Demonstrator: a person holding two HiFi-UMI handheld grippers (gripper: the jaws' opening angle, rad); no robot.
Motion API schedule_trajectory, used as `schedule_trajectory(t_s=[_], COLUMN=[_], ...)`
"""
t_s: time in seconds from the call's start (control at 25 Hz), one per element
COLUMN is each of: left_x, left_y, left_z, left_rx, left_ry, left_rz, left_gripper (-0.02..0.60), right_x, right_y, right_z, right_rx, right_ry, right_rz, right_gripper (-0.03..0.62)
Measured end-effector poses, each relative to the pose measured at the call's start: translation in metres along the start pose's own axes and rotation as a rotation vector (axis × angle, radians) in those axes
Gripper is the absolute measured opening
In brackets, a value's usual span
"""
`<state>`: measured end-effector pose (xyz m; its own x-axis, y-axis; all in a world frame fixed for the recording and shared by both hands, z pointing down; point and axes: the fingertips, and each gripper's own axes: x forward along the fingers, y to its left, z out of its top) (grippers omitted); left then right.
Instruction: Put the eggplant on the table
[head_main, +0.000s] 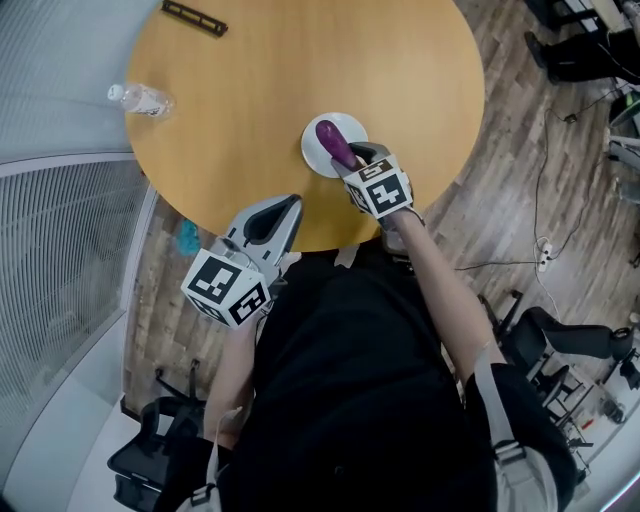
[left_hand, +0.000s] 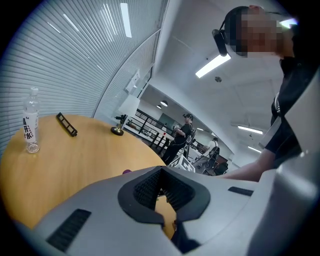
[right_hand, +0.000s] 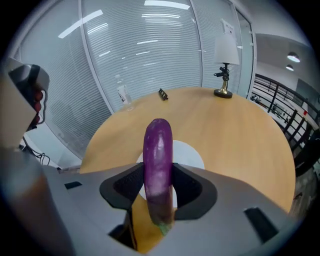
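A round wooden table (head_main: 250, 90) stands on plank flooring (head_main: 500, 200) beside a curved slatted wall (head_main: 60, 260). It carries one water bottle (head_main: 140, 99), one black bar (head_main: 195, 17), one lamp (right_hand: 223, 80) and one white plate (head_main: 315, 156). The right gripper (head_main: 352, 160) clamps the single eggplant (head_main: 333, 141) over the plate. The left gripper (head_main: 285, 206), closed and empty, hovers at the near edge.

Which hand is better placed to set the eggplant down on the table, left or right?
Right. The right gripper is shut on the eggplant, holding it over the white plate on the table. The left gripper is empty, jaws together, back at the table's near edge.
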<state>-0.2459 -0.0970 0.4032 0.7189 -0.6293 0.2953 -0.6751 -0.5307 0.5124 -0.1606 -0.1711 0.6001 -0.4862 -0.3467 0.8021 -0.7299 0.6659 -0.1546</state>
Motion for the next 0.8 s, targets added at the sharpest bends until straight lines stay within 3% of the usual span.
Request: schedule_trajectory(t_s=[0.8], left_x=[-0.015], left_y=[0.012], left_z=[-0.001], left_rx=[-0.009], left_ry=[0.01], left_rz=[0.009], left_gripper=[0.009], right_x=[0.042], right_y=[-0.01], right_z=[-0.011], right_rx=[-0.1], right_ry=[0.159], right_rz=[-0.087], right_gripper=[0.184])
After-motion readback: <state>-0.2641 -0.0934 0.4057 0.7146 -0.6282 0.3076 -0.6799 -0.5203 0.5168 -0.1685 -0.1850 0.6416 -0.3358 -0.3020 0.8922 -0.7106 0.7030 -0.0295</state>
